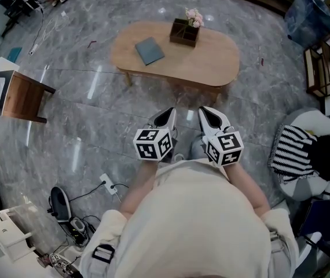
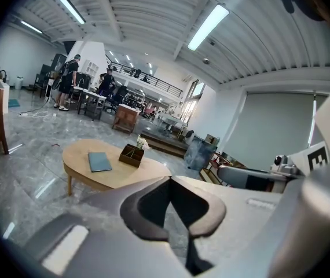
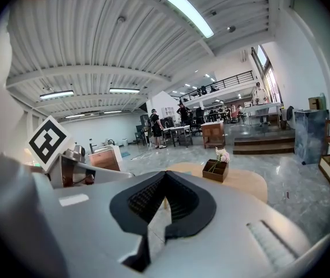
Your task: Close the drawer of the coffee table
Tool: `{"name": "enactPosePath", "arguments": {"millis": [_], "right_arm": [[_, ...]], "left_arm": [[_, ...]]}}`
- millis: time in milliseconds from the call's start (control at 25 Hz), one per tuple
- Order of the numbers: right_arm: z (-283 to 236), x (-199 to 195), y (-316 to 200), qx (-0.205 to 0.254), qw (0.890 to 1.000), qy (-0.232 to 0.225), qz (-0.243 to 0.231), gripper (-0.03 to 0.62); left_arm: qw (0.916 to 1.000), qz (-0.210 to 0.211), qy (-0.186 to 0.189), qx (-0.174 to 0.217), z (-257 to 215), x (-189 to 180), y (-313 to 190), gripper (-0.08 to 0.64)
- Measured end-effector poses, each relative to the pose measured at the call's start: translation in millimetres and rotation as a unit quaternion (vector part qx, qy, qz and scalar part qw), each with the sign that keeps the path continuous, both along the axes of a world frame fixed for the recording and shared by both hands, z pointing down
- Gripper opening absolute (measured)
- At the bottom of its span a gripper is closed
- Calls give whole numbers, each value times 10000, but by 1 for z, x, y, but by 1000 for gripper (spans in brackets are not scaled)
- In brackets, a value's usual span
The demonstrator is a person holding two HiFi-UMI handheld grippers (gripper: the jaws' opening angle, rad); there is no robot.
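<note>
The oval wooden coffee table (image 1: 211,62) stands on the marble floor ahead of me, with a blue book (image 1: 149,50) and a wooden box of flowers (image 1: 184,32) on top. From here its near side shows no drawer front that I can make out. My left gripper (image 1: 171,113) and right gripper (image 1: 205,112) hover side by side close to my body, short of the table's near edge, both shut and empty. The left gripper view looks over the closed left gripper (image 2: 171,179) at the table (image 2: 81,169). The right gripper view shows the closed right gripper (image 3: 165,174) and the table (image 3: 249,184).
A wooden side table (image 1: 23,96) stands at the left. A seat with striped cloth (image 1: 295,149) is at the right, a shelf (image 1: 321,68) behind it. A power strip and cables (image 1: 108,184) lie on the floor near my left. People stand at desks (image 2: 72,80) far back.
</note>
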State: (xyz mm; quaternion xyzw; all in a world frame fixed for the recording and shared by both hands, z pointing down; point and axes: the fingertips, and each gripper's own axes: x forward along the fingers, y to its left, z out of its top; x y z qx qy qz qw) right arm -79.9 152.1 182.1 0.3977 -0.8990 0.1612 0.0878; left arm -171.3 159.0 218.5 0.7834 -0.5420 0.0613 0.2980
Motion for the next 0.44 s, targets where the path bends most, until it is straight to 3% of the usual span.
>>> {"name": "enactPosePath", "arguments": {"millis": [440], "right_arm": [[-6,-6,-2,147,9999,35,-79,-2]], "left_arm": [[10000,-75,46,4,0,-6,-1,0]]}}
